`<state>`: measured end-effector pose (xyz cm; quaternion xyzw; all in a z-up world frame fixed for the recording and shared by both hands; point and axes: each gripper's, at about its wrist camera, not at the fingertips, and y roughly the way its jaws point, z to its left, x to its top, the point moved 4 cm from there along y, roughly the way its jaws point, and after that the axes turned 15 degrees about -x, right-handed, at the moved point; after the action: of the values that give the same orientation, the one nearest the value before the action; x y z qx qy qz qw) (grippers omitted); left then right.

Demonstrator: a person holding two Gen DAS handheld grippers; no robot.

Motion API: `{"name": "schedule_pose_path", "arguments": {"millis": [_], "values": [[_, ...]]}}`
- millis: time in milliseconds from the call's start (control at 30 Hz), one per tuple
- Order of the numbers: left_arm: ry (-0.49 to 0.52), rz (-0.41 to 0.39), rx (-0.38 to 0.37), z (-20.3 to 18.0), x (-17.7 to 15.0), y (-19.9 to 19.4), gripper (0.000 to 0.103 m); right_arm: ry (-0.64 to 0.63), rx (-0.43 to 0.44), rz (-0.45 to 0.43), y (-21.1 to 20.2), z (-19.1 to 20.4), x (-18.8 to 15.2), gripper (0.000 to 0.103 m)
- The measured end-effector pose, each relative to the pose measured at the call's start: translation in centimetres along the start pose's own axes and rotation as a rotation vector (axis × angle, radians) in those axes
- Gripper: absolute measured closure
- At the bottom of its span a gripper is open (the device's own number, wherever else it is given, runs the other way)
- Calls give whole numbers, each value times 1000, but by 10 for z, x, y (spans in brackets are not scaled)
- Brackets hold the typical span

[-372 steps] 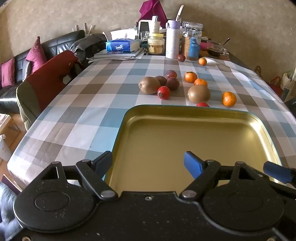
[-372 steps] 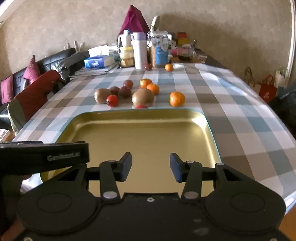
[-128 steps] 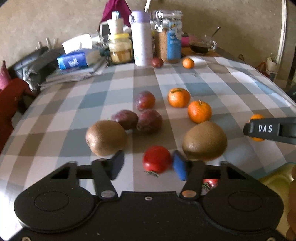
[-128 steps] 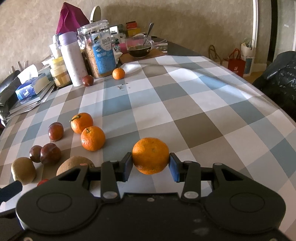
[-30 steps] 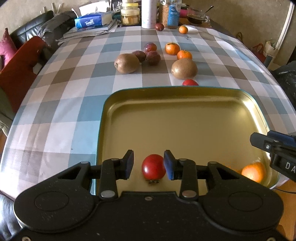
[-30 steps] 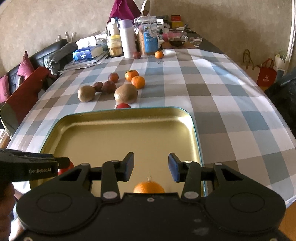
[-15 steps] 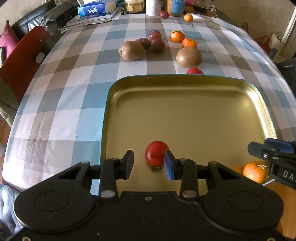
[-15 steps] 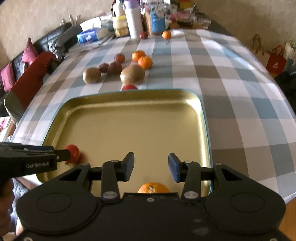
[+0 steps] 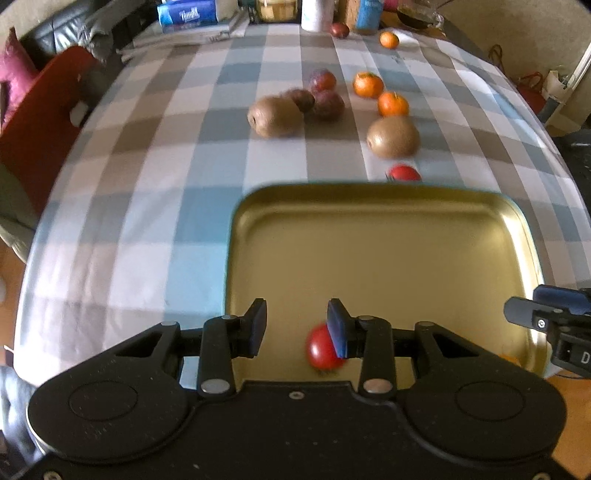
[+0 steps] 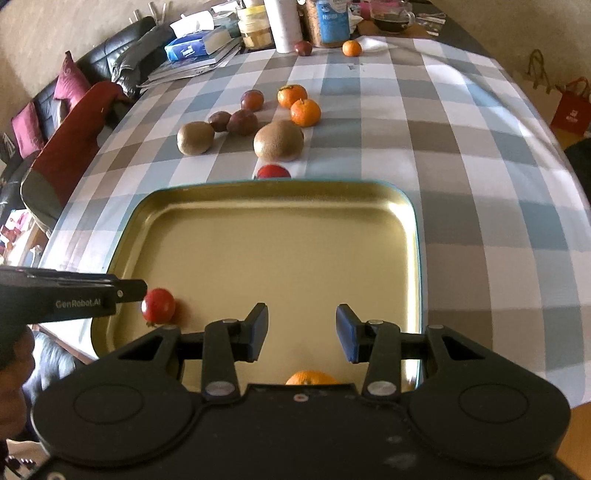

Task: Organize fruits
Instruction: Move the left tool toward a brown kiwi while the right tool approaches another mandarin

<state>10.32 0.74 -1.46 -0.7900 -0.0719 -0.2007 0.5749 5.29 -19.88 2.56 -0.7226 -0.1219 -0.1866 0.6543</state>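
Two sets of fingers spread, gripping nothing, above gold tray [image 10: 413, 236] on checked tablecloth [image 10: 461, 155], black sofa [image 10: 110, 48] beyond

A tissue box [image 10: 190, 46], jars [image 10: 255, 27] and a bottle [image 10: 282, 24] crowd the checked surface's [image 10: 461, 155] far end, beside a sofa [image 10: 92, 62].

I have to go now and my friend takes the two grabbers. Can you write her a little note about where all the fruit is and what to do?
Left tool: open, holding nothing. The red fruit it dropped lies in the gold tray, near corner on the left.
Right tool: open, holding nothing. One orange lies in the tray at its near edge.
Done: two fruits in the tray.
Left on the checked cloth: another red fruit just behind the tray, two kiwis, three dark plums, two oranges, plus a plum and an orange far back by the jars.
Next, probably: the red fruit nearest the tray.
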Motion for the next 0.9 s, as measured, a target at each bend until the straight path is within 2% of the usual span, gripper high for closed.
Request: {"name": "schedule_pose_path", "arguments": {"millis": [133, 333, 600, 700, 900], "values": [[39, -24, 22, -1, 19, -6, 56, -10, 15, 25, 1, 3, 18, 59], [69, -55, 6, -2, 53, -15, 55, -3, 34, 72, 4, 4, 53, 59], [119, -137, 68, 1, 96, -19, 54, -1, -22, 36, 12, 6, 97, 59], [118, -160, 65, 2, 107, -18, 48, 7, -19, 22, 16, 8, 113, 59], [123, -203, 90, 7, 124, -5, 48, 40, -47, -26, 32, 11, 138, 59]]}}
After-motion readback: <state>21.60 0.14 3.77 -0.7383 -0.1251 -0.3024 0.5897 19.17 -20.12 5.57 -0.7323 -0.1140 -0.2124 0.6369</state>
